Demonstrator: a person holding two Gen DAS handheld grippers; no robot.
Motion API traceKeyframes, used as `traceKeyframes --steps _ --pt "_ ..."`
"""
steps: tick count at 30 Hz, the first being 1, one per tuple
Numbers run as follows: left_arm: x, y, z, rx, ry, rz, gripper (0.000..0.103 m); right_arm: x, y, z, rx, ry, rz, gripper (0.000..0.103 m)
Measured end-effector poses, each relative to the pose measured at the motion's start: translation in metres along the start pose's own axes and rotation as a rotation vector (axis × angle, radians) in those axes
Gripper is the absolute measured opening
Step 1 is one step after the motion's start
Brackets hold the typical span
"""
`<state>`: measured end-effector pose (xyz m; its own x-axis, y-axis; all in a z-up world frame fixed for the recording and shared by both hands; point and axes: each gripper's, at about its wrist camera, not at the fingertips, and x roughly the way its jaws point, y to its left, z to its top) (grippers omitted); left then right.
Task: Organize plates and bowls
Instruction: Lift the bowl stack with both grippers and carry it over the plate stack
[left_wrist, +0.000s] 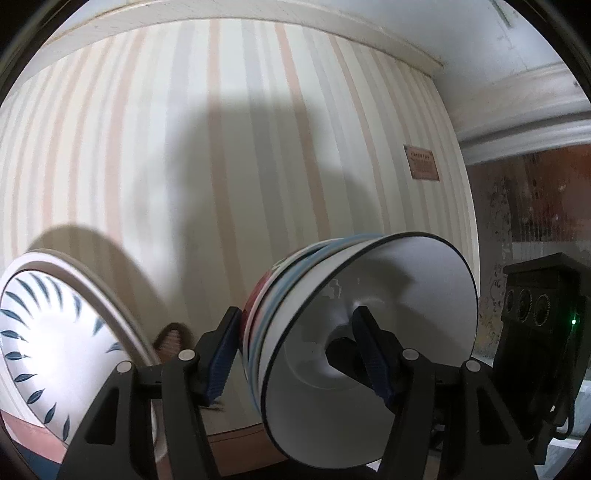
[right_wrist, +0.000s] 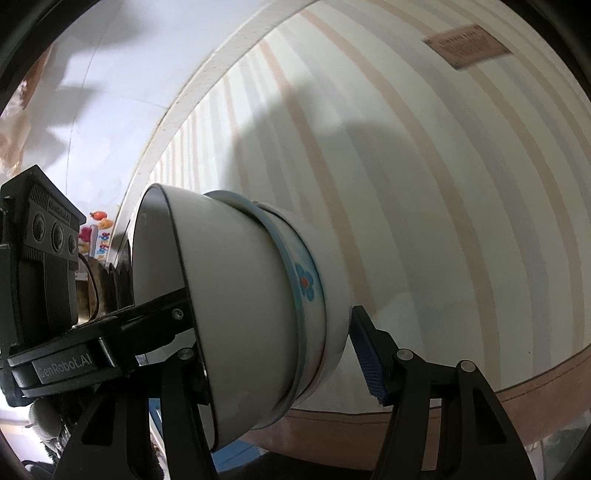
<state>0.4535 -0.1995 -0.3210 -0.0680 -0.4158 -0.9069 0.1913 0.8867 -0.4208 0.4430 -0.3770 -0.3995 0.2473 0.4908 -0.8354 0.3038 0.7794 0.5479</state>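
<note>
A stack of nested bowls (left_wrist: 369, 314) is held on its side above the striped cloth. The innermost is white with a dark rim, and the outer ones carry blue bands and flower prints (right_wrist: 306, 284). My left gripper (left_wrist: 295, 354) is shut on the stack, one pad inside the white bowl and the other against the stack's base. My right gripper (right_wrist: 280, 362) clamps the same stack (right_wrist: 240, 295) from the other side. Its right pad (right_wrist: 369, 358) rests at the base and its left finger is hidden behind the rim. A white plate with blue leaves (left_wrist: 55, 332) lies at the left.
The striped cloth (left_wrist: 221, 147) fills most of both views, with a brown border (right_wrist: 517, 398) at its near edge and a small brown label (left_wrist: 423, 162). The leaf plate sits on other plates. Colourful small items (right_wrist: 99, 236) stand far off at the left of the right wrist view.
</note>
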Motion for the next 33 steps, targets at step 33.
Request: traceKeyframes --steps 33 --pt "-0.083 0.192 -0.063 -0.429 -0.192 0.050 0.059 0.132 0.190 -0.031 -0.409 0.284 0.051 0.061"
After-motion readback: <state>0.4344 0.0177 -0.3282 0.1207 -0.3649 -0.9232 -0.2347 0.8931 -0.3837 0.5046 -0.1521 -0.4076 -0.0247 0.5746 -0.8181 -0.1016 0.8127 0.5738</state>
